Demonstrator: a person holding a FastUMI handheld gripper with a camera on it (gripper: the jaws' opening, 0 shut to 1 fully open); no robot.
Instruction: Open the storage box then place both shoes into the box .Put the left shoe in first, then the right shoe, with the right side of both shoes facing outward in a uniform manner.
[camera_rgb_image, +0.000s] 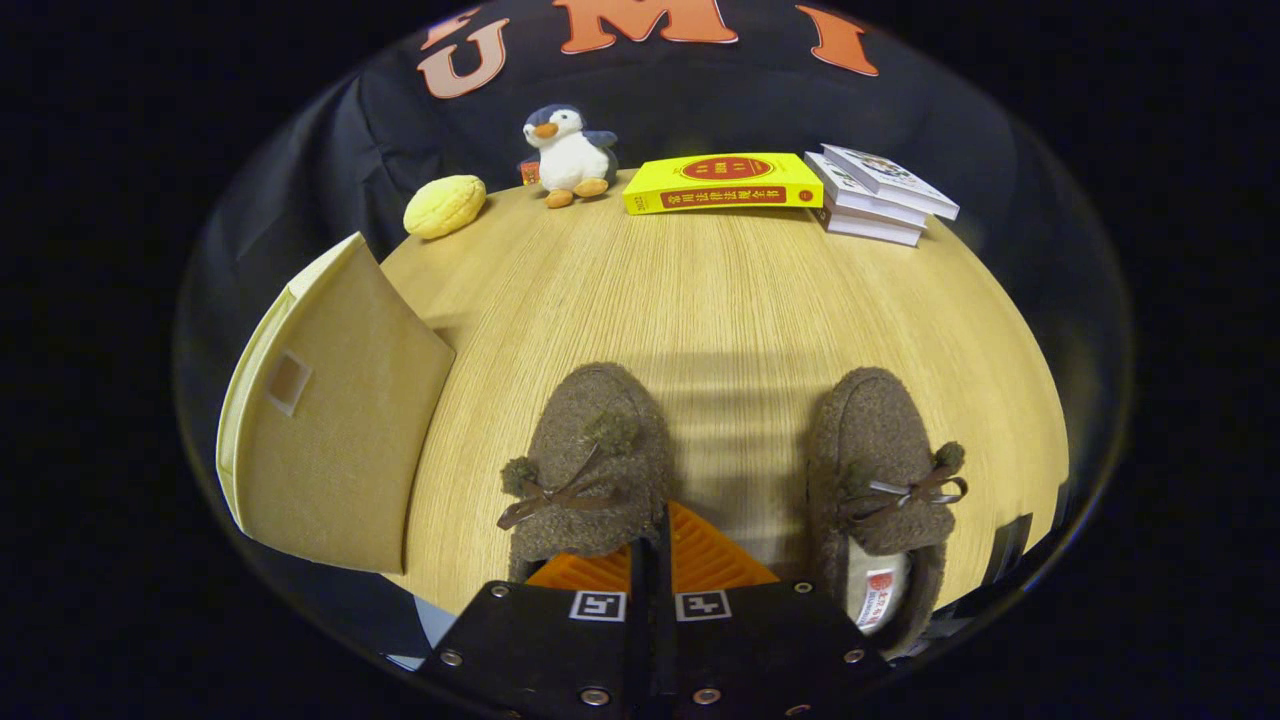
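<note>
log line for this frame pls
phase: pre-grasp | gripper: shut, empty, above left shoe heel | right shoe: on table | storage box: flap looks closed

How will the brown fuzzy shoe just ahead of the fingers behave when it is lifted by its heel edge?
The left shoe looks like soft fleece, so it will probably sag or fold rather than stay stiff. It seems light for its size. The fuzzy surface should give grip, not slip. The fingers appear closed together, touching nothing, just behind its heel.

Gripper camera looks forward, slightly down, low above the wooden table (740, 300).
</note>
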